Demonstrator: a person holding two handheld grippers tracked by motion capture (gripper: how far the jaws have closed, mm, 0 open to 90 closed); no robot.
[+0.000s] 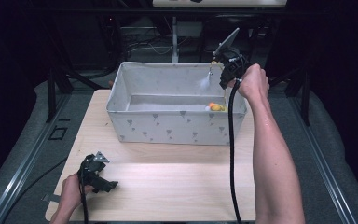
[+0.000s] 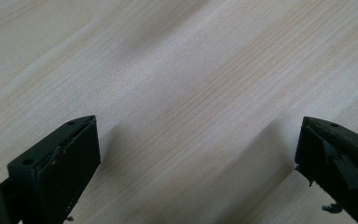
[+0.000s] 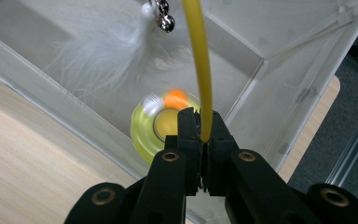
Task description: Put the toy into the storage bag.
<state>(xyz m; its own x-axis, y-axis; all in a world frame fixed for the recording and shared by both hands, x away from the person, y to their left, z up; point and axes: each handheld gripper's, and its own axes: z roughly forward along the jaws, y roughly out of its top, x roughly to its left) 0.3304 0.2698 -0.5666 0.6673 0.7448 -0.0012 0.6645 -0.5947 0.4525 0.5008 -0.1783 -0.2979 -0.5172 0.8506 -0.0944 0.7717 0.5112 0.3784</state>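
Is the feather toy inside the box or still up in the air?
Up in the air: the feather toy dangles above the box floor, its yellow stick pinched by the right gripper.

High view: overhead from near side, facing forward and down on table [image 1: 168, 186]. Left gripper view: close above bare tabletop [image 2: 191, 70]. Right gripper view: looks steeply down into fabric bin [image 3: 270, 93], shared with high view [image 1: 177, 126].

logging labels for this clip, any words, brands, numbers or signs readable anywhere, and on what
None can be read.
The fabric bin bears only a repeated small grey printed motif, no lettering.
The yellow wand held in the right gripper, its white feather, and the yellow ring toy in the bin carry no visible text.
The wooden table under the left gripper is plain.
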